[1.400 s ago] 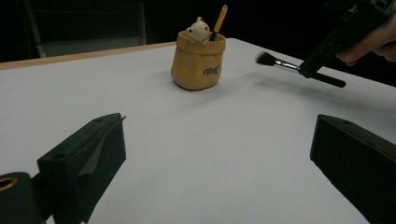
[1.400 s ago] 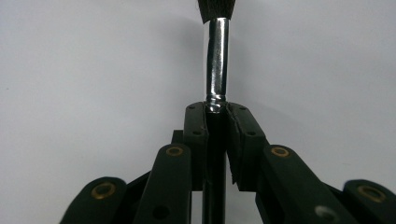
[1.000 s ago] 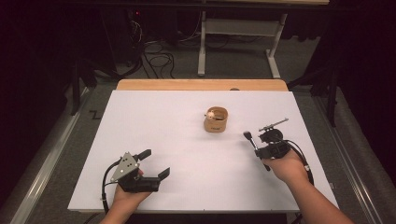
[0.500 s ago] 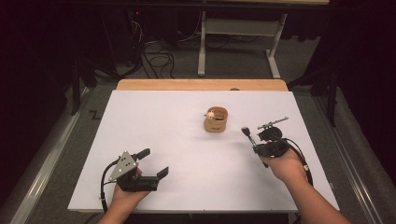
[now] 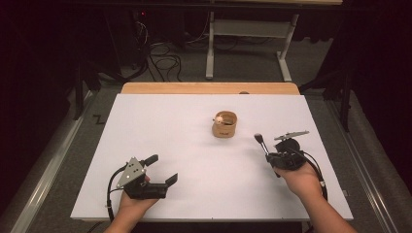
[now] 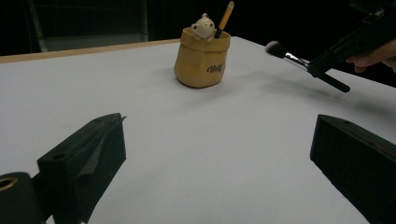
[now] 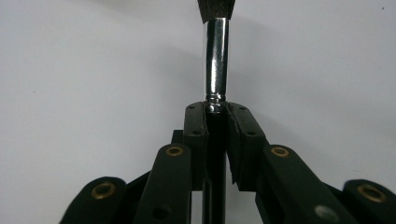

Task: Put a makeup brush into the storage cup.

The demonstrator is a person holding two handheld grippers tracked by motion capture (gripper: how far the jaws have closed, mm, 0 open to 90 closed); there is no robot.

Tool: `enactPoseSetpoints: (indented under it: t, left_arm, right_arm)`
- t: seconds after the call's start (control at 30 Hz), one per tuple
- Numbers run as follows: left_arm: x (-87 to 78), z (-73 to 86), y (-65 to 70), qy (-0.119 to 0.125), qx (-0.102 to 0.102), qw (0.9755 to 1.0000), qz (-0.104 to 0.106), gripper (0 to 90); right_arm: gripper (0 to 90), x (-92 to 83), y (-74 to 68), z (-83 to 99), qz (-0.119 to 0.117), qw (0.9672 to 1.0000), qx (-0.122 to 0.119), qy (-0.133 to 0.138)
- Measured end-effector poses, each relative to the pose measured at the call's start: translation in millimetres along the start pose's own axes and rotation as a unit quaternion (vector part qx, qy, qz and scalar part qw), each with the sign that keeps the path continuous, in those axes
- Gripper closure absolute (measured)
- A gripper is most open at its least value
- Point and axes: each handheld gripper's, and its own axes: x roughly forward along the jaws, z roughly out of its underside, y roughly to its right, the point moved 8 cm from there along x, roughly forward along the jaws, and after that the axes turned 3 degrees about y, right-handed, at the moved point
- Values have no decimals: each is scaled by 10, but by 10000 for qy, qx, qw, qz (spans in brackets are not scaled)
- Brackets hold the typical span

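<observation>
While our right tool point(image 5: 273, 156) clamps its jaws on the dark handle of a makeup brush point(image 5: 261, 143), we hold the bristle end raised above the white counter point(image 5: 170, 121), pointing toward the tan cup point(image 5: 225, 125) nearby. Our left tool point(image 5: 163, 170) rests low at the counter's near side, jaws wide and holding nothing.

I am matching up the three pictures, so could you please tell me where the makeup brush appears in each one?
High view: makeup brush right of centre, bristles toward the tan pouch-shaped holder.
Left gripper view: upper right, right of the holder.
Right gripper view: top centre, clamped in the right tongs.
Shared landmark: the holder.
</observation>
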Motion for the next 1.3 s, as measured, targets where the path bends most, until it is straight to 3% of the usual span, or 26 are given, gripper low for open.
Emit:
enactPoseSetpoints:
  t: [0.3, 0.67, 1.0, 1.3]
  left_arm:
    - [-11, -1, -22, 12, -14, 10000, -53, 43]
    - [0, 16, -42, -26, -30, 9999, -93, 43]
    - [10, 36, -50, -102, -48, 9999, -115, 45]
    - [14, 46, -59, -127, -91, 9997, -179, 46]
  right_arm:
    - [801, -14, 45, 10, -145, 9990, 71, 424]
    - [802, -96, 67, -27, -294, 9924, 137, 1184]
    - [801, -167, 27, -4, -345, 9811, 59, 1904]
    - [801, -176, 50, 26, -571, 9635, 229, 2604]
